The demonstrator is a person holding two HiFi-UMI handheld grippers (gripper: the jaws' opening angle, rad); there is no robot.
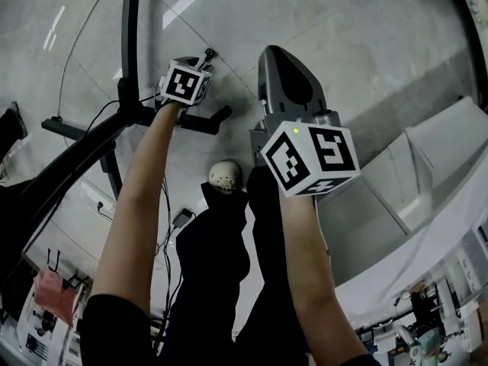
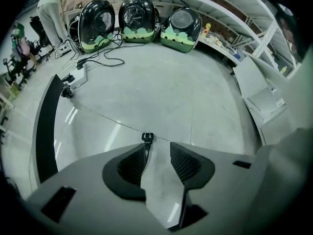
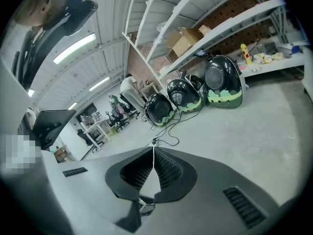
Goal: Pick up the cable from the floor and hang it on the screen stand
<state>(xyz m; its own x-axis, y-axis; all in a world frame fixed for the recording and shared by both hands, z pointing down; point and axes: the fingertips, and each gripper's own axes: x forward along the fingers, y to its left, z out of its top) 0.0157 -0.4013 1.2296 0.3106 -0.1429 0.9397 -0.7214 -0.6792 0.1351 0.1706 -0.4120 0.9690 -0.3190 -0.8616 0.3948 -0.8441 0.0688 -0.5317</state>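
Your left gripper (image 2: 159, 146) spread, plug (image 2: 147, 137) at its tip. Back out straight, no snag. Right gripper (image 3: 153, 151) pressed together.

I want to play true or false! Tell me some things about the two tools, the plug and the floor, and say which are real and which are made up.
1. The left tool has its jaws standing apart. True.
2. The right tool has its jaws wide open. False: its jaws are closed, tips together, with nothing seen between them.
3. A black plug shows right at the tips of the left tool's jaws. True.
4. The floor is covered in red carpet. False: it is smooth, grey and a bit shiny.
5. Three black and green rounded cases stand in a row on the floor. True.
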